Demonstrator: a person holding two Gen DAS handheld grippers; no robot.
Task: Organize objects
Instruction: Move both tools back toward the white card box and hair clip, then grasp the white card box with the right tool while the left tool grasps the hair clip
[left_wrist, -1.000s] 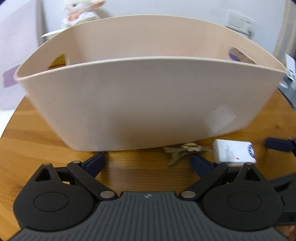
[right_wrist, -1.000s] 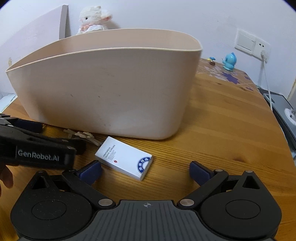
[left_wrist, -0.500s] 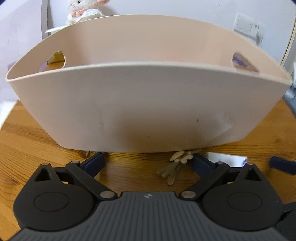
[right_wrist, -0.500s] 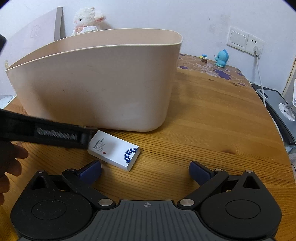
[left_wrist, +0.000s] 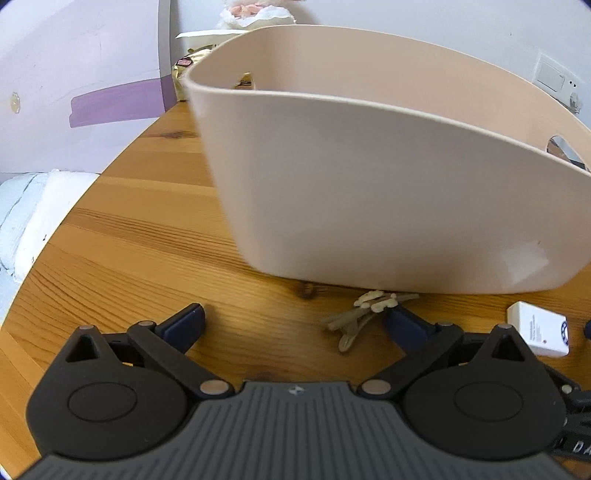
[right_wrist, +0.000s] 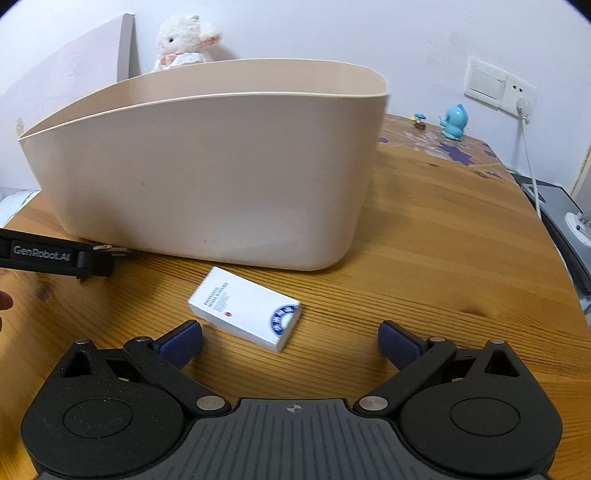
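Desk (right_wrist: 443, 229) of grained wood carries everything. Largest on it is the beige plastic basket (right_wrist: 207, 173), filling twelve o'clock in both views. At six o'clock the right tongs (right_wrist: 290, 338) spread wide, holding nothing, with the white card box (right_wrist: 245, 314) lying flat just ahead at eleven o'clock. Left tongs (left_wrist: 291, 326) also gape wide and hold nothing; the beige hair clip (left_wrist: 364, 314) lies at one o'clock, against the basket's base.

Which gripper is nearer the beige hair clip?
Left. The left gripper has the hair clip just inside its right finger; the right gripper sits farther right, by the white box.
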